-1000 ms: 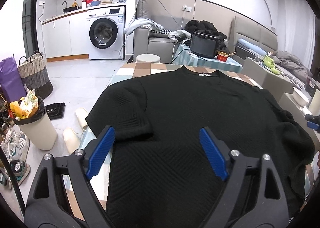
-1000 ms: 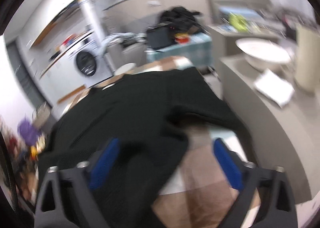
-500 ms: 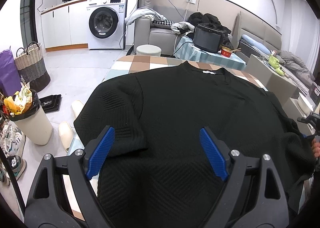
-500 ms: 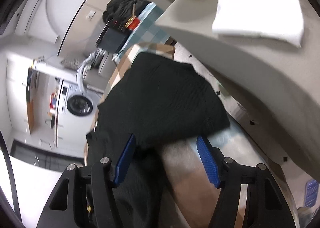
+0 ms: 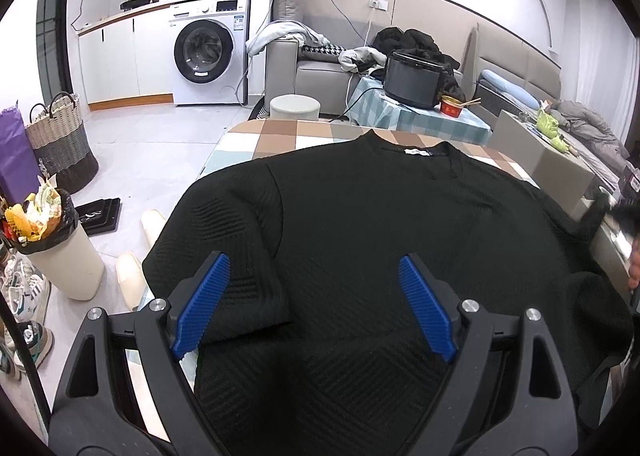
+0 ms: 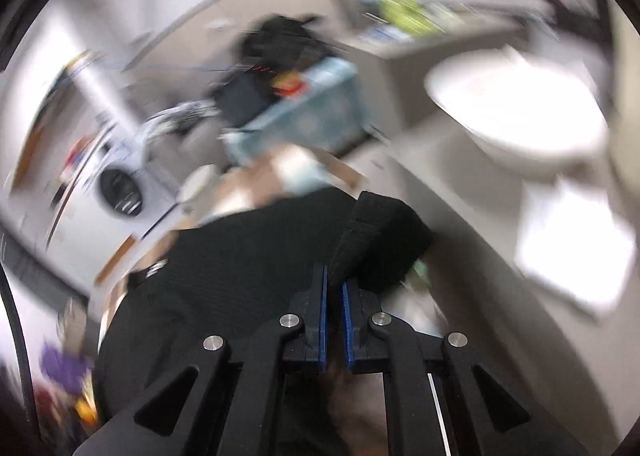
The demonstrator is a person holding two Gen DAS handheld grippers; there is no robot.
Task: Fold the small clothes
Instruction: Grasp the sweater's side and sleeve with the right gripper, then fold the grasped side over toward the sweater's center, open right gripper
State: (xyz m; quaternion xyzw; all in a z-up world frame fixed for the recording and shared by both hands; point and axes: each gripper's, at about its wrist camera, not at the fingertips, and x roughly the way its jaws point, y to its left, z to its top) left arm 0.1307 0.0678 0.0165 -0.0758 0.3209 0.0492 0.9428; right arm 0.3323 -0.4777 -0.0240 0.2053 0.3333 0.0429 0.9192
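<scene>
Black knit top (image 5: 360, 240) spread flat on checked bench (image 5: 280, 136); soft, limp, textured, likely easy to pinch at edges. Right sleeve pinched in right gripper (image 6: 335, 284), just closed. Left gripper (image 5: 314, 304) hovering wide open, holding nothing, near left sleeve.

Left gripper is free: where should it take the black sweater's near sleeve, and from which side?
Probably the cuff hem of the sleeve on the sweater, from the table's outer edge. That hem lies flat and free beside the open left gripper.
</scene>
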